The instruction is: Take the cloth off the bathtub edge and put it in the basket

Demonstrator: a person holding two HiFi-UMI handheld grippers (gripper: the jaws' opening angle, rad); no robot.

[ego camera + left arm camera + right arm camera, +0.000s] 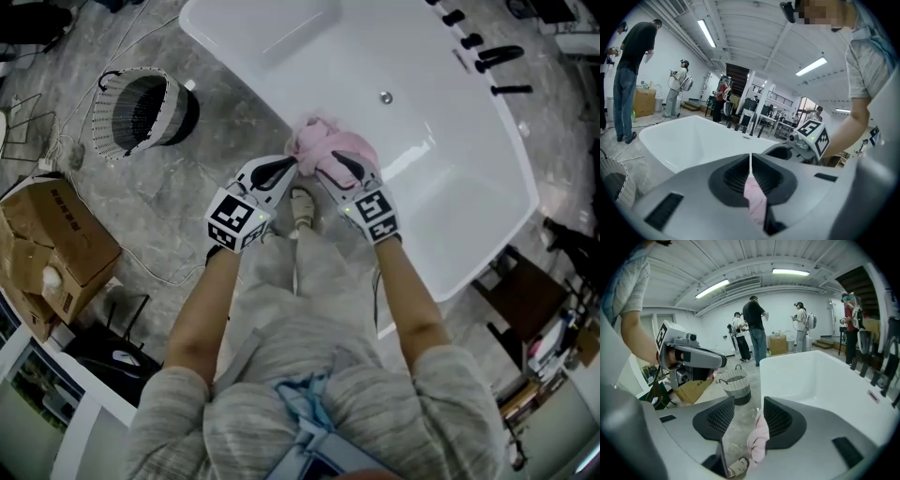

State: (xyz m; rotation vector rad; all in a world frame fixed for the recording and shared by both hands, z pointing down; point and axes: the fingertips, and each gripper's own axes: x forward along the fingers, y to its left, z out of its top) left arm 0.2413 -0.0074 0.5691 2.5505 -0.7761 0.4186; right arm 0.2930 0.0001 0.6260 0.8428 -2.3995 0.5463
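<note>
Cloth (330, 148), pink and bunched, is at the bathtub edge (234, 66). The left gripper (292, 165) has its fingers clamped on it. The right gripper (328, 172) has its fingers apart, with a fold loose between them. The basket (101, 117) stands on the floor to the left, nearer the left gripper.

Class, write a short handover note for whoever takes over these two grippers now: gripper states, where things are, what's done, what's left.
Left gripper: shut on the pink cloth.
Right gripper: open, cloth hanging against one pad, unpinched.
Cloth: bunched at the bathtub's near edge; whether lifted clear is unclear.
Basket: on the floor left of the bathtub.
Done: cloth grasped.
Left: carry it to the basket and drop it in.
</note>
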